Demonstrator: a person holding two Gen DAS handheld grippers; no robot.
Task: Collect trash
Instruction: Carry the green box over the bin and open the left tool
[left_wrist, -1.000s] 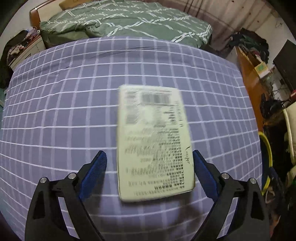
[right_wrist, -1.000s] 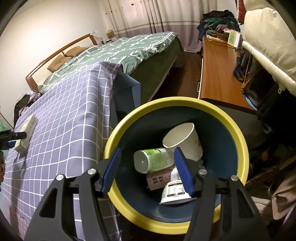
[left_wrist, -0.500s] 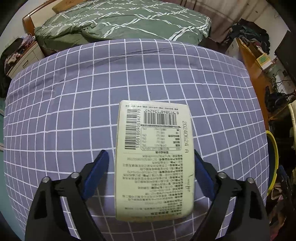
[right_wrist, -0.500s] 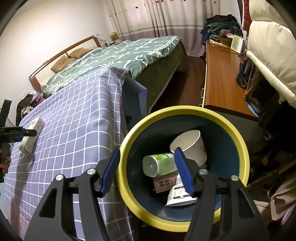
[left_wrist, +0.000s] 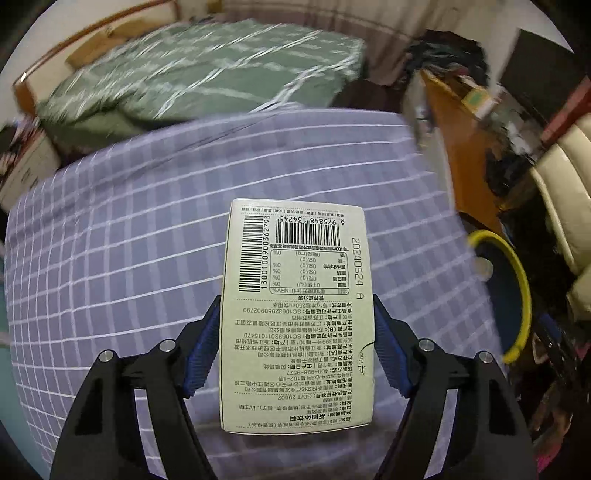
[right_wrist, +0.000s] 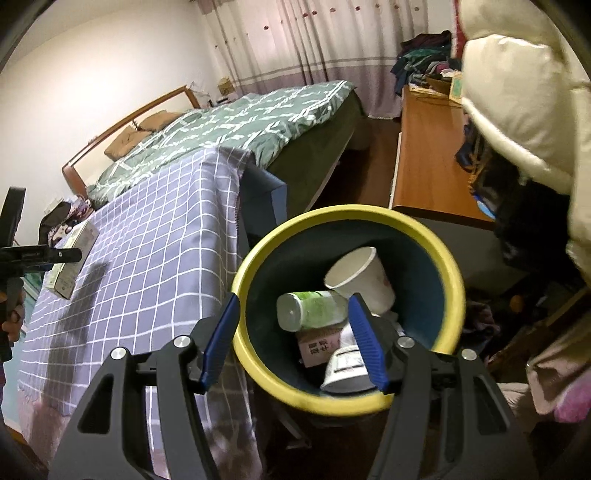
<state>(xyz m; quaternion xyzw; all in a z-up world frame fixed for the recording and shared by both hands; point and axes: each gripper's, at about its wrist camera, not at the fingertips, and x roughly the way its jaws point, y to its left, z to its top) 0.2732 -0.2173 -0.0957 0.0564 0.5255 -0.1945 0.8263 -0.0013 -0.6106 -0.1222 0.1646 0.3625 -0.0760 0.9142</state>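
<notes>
So far: most of the trash looks collected, and one piece is on its way.
Box (left_wrist: 295, 317): a flat printed carton, barcodes toward the camera, lifted clear of the checked cloth (left_wrist: 129, 258); in the right wrist view it hangs above its own shadow at the far left.
Left gripper (left_wrist: 291, 350): its fingers (left_wrist: 201, 350) have just been closing and now press on both long sides of the box, near its lower half.
Right gripper (right_wrist: 291, 339): fingers part-way apart; the left one lies outside the bin rim and the right one inside, so they seem to straddle the near-left wall. Whether the pads actually press on it I cannot tell.
Bin (right_wrist: 258, 258): dark tub with a yellow rim, off the right edge of the cloth, mouth open to the camera.
Already in the bin: a paper cup (right_wrist: 360, 280), a green-and-white can (right_wrist: 310, 310), a small carton (right_wrist: 317, 345) and a white tub (right_wrist: 347, 369).
Still to do: carry the box right, over the rim, and let it drop in.
Other trash: none visible on the cloth, though the left wrist view is blurred away from the box.
Risk: the box is gripped by its narrow sides only, so it may pivot on the way.
</notes>
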